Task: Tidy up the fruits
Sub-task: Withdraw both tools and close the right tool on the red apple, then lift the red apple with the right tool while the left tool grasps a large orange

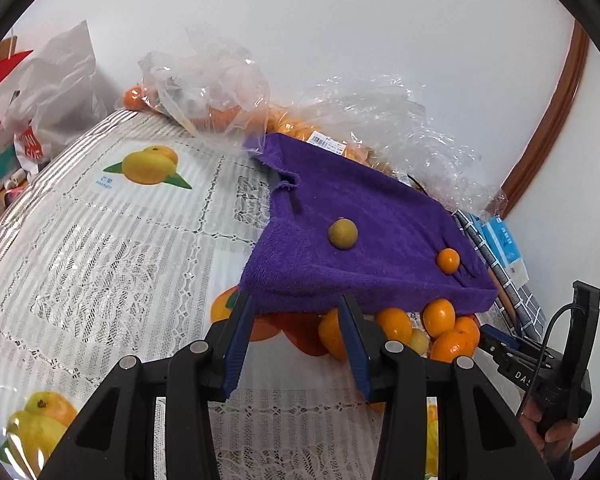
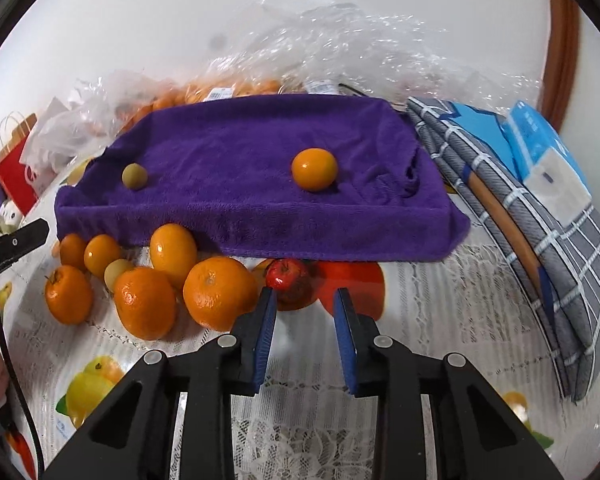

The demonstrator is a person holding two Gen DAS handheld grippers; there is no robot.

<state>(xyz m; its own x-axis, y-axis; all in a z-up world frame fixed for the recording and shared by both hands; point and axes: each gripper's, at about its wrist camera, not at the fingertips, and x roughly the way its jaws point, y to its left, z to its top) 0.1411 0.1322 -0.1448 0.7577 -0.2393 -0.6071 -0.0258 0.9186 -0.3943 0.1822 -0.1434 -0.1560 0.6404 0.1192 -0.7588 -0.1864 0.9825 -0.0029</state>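
Right wrist view: right gripper (image 2: pixel 304 312) wide, empty, facing small red fruit (image 2: pixel 288 276) at towel (image 2: pixel 260 152) edge beside oranges (image 2: pixel 216 292). Left gripper (image 1: pixel 296 320) likewise wide, empty. Advice: straddle red fruit squarely, close gently, avoid nudging oranges.

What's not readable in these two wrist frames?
- What lies under the purple towel: both views, the draped cloth covers it.
- Fruit count in the plastic bags: both views, crinkled film and the towel's far edge hide most of it.
- Small red fruit: right wrist, lies on printed fruit, type unclear.
- Label on the bag: left wrist, too small.
- Right tool: left wrist, its tips are hidden behind the oranges.
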